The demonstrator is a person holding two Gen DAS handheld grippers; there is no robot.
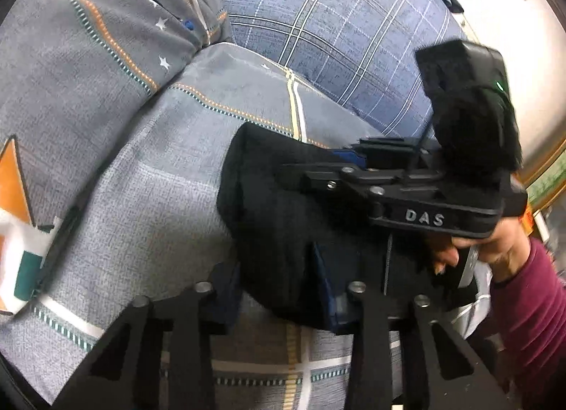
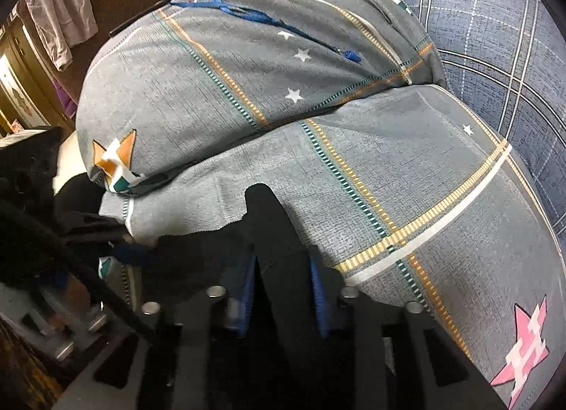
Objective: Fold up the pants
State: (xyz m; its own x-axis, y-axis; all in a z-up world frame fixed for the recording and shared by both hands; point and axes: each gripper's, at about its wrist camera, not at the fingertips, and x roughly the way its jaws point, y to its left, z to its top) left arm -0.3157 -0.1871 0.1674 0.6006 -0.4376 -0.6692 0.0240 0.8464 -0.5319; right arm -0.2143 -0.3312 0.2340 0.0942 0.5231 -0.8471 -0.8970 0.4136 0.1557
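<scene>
- Two grippers are seen over a grey patterned quilt [image 2: 389, 176], on which black pants [image 1: 283, 219] are bunched.
- From the left wrist view, the pants are draped between the left gripper [image 1: 279, 289] and the right gripper [image 1: 318, 176]; dark cloth is seen lying across the left gripper's blue pads [image 1: 323, 286].
- How far the left fingers are spread cannot be told, as the cloth hides them.
- From the right wrist view, the right gripper [image 2: 281, 268] is seen narrowed onto a fold of the pants [image 2: 261, 219], black fabric being pinched between its blue pads [image 2: 316, 289].
- A person's hand [image 1: 495, 250] in a maroon sleeve [image 1: 530, 304] is seen holding the right gripper.
- A blue checked blanket [image 1: 336, 21] is seen beyond the quilt.
</scene>
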